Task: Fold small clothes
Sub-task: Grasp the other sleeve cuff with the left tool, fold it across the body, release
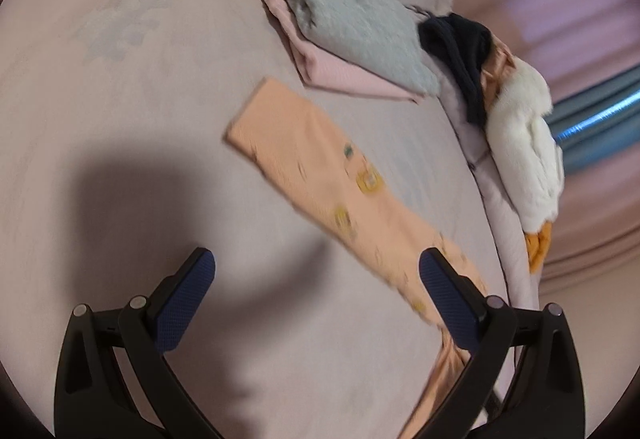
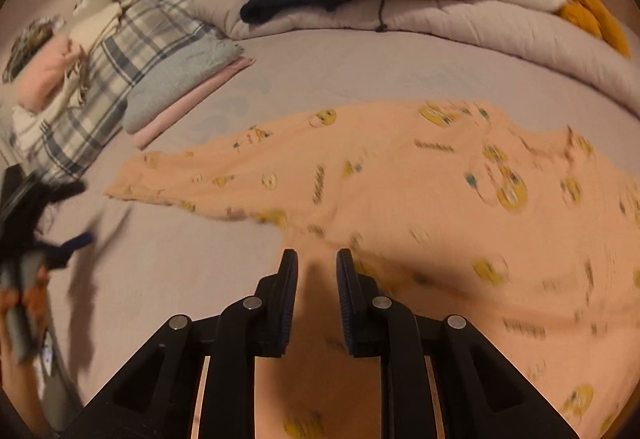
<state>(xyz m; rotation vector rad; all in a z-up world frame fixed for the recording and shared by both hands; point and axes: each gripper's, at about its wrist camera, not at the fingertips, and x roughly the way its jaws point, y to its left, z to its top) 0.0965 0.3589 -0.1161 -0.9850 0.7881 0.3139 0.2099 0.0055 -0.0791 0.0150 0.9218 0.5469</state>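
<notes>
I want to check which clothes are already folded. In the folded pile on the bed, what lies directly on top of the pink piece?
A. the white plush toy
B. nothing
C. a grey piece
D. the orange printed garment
C: in the left wrist view the grey folded piece rests on the pink folded piece, while the orange printed garment lies apart, spread on the bed sheet.

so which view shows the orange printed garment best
The right wrist view: the orange garment spreads across most of the frame, yellow prints visible. The left wrist view shows only a long narrow strip, partly behind a gripper finger.
</notes>
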